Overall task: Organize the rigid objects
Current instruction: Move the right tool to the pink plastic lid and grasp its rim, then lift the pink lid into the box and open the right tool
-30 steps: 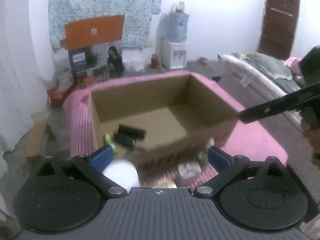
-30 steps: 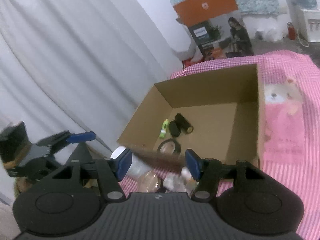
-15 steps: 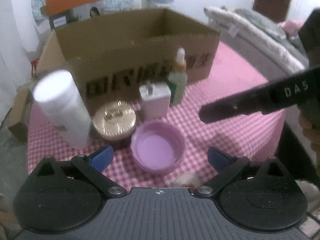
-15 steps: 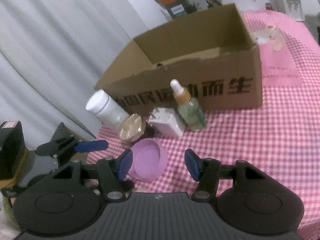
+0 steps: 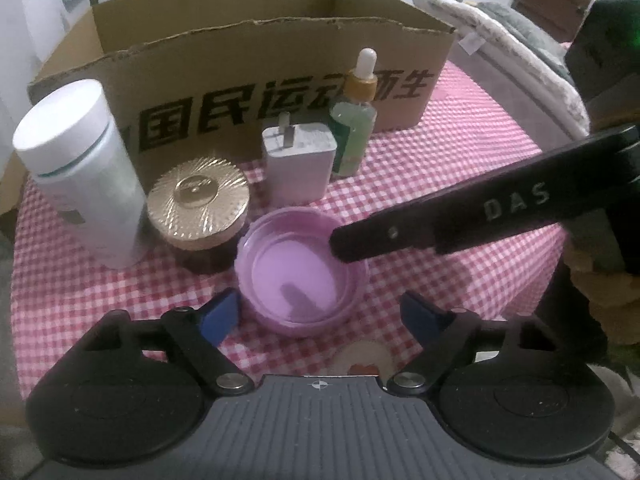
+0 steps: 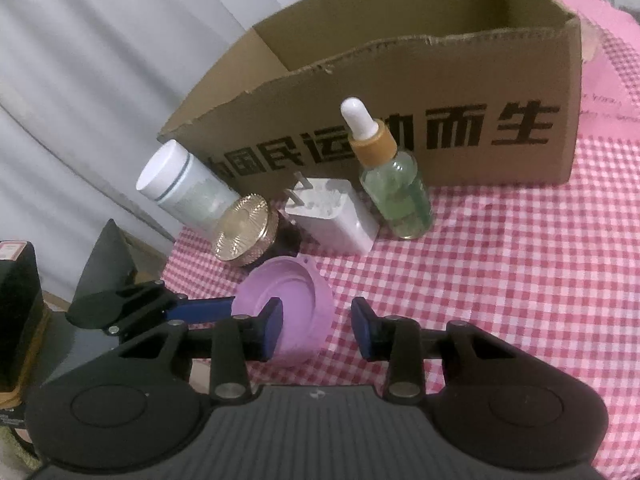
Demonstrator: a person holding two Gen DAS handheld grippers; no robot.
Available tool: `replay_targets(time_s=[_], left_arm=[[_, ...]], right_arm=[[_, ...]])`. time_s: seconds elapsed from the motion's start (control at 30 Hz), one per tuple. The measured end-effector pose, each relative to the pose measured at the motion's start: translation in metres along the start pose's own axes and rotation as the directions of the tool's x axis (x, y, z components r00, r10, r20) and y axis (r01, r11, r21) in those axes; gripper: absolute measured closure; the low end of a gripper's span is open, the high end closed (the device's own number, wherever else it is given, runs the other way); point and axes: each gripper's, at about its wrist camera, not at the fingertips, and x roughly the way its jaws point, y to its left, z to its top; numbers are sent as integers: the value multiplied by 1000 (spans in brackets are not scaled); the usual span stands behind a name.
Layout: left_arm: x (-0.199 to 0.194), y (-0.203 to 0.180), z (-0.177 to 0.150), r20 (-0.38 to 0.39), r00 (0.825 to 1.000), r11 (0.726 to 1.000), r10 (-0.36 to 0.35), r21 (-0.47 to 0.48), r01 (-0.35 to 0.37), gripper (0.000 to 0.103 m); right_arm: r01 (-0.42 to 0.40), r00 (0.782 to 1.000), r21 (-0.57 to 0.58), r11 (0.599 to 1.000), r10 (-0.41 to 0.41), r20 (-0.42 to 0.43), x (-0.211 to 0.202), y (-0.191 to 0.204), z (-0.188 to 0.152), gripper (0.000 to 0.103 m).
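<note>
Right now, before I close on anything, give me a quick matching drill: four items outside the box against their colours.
Things:
1. tall bottle
2. round jar lid
3. dropper bottle
4. shallow dish

Colours:
a. purple
b. clear greenish, amber collar
c. white
d. gold

Pairs: 1-c, 2-d, 3-b, 4-a

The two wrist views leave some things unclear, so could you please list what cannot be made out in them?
- Cardboard box contents: both views, hidden by its front wall.
- Purple lid: right wrist view, near part behind the right gripper's finger; contact unclear.
- Jar under the gold lid: left wrist view, dark and mostly covered.
- Dropper bottle label: too blurred to read in either view.
</note>
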Motion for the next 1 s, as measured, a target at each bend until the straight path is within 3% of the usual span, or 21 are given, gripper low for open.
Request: replay_targets(time_s=[0.43,0.7,1.0], left_arm=[[19,-23,15,40,995,992,-86,95,82,17],[21,-32,14,26,999,982,-36,187,31,17],[32,-34,11,26,1000,978,5,207,-10,22]], right_arm=[[57,998,44,997,-57,3,-14,-21,-4,63],[103,994,4,995,-103,22,-26,-18,-6,63],[124,992,-53,991,-125,-12,-14,-10,-3,63]])
